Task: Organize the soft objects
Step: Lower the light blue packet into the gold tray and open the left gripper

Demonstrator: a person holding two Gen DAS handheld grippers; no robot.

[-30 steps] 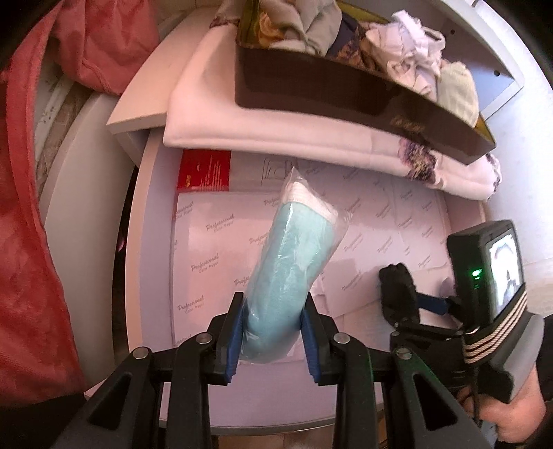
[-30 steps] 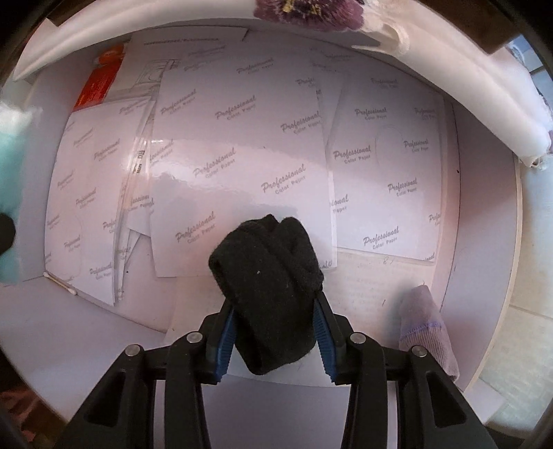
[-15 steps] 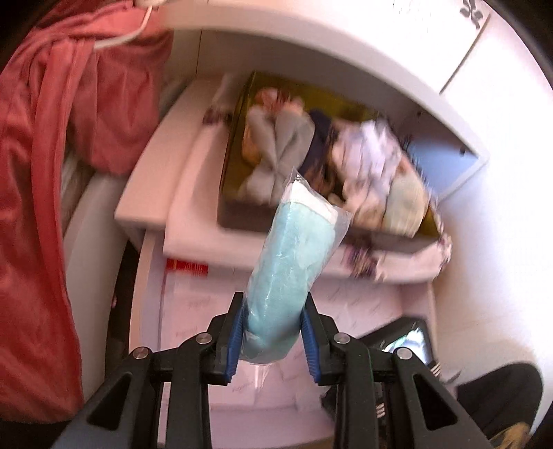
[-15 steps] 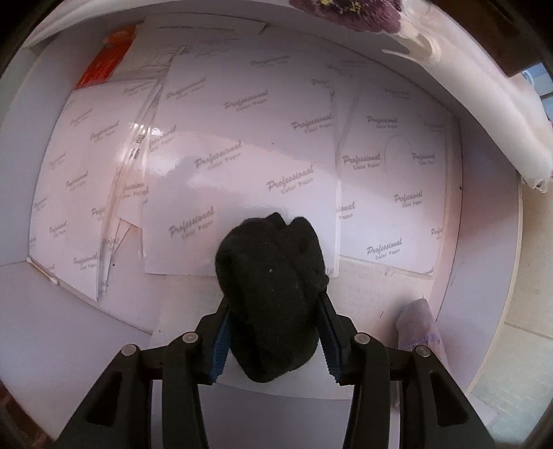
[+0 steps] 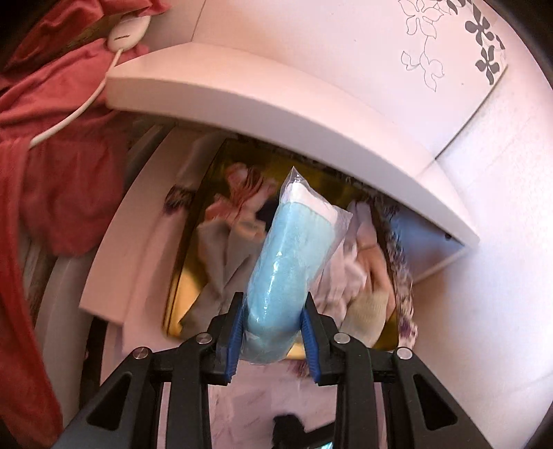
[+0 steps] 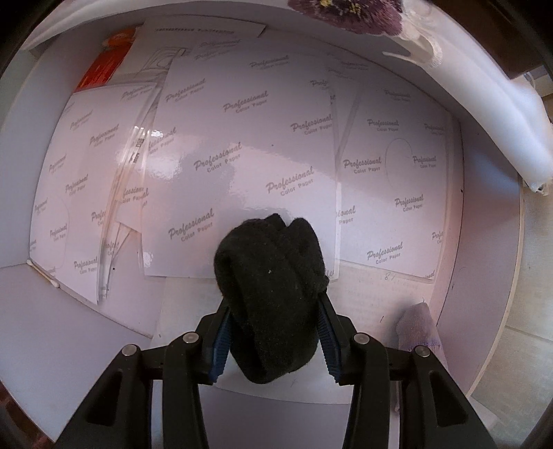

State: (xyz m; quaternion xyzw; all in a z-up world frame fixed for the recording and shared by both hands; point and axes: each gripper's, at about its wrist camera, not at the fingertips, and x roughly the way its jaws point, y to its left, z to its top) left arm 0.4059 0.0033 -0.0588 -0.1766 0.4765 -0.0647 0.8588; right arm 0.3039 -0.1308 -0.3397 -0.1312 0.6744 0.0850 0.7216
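My left gripper (image 5: 271, 307) is shut on a light blue soft roll in a clear plastic bag (image 5: 290, 262). It holds the roll up in front of a dark box with a yellow inside (image 5: 186, 286) that is full of folded cloths and socks. My right gripper (image 6: 271, 311) is shut on a black rolled sock (image 6: 269, 297), held just above sheets of white printed paper (image 6: 242, 155) on the table. A small lilac sock (image 6: 416, 326) lies on the table to the right of the right gripper.
A white shelf board (image 5: 276, 103) overhangs the box. Red cloth (image 5: 52, 172) hangs at the left with a white cable and plug (image 5: 126, 32). A folded white cloth with a purple flower (image 6: 345, 13) lies beyond the paper. A red packet (image 6: 103, 62) lies at the far left.
My left gripper has lifted the blue roll from above the paper up toward the box under the shelf. My right gripper has barely moved, still holding the black sock.
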